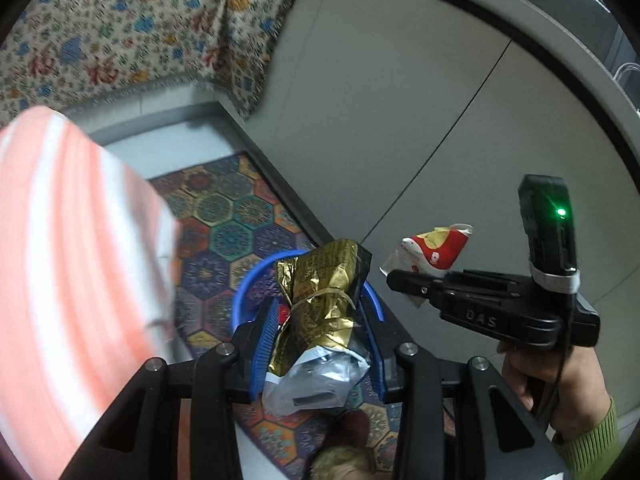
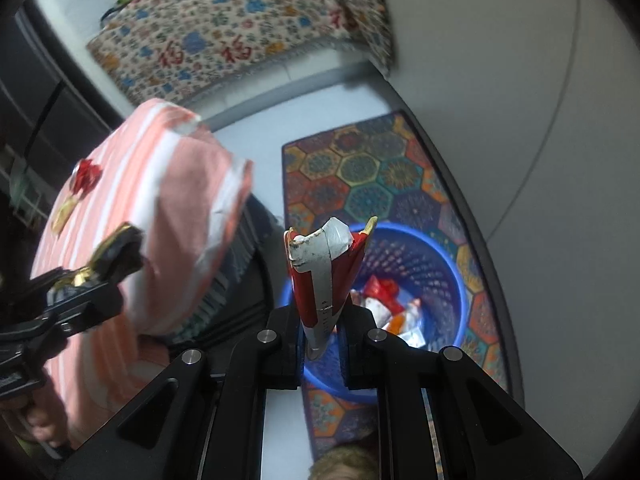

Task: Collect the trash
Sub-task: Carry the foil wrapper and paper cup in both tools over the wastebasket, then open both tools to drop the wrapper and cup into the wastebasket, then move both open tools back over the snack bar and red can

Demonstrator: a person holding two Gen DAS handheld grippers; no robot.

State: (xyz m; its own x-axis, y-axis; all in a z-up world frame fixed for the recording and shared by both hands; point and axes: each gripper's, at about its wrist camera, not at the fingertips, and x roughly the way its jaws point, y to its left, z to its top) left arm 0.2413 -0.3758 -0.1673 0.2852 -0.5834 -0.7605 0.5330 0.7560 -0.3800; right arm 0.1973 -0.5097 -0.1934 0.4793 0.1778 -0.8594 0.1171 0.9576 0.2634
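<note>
Both hands are loaded, so the step in hand looks like the drop into the bin. Nearest in the left wrist view, the left hand-held gripper is closed on a crumpled gold wrapper, its blue pads pressing both sides, with a grey-white scrap bunched beneath. In the right wrist view, the right hand-held gripper is closed on a red and white wrapper that stands upright between its fingers.

Just beyond and below both sits the blue basket, on the patterned rug near the rug's right edge; it already holds several red and white wrappers. The next move, as I judge it, calls for bringing each wrapper over the basket's mouth and opening the jaws; the right one seems to hang over the near rim, not the middle.

To the left, the pink-striped desk carries more red and gold scraps, small and blurred. Motion blur softens the floral cloth farthest back. From the left wrist view the basket is mostly hidden behind the gold wrapper.
</note>
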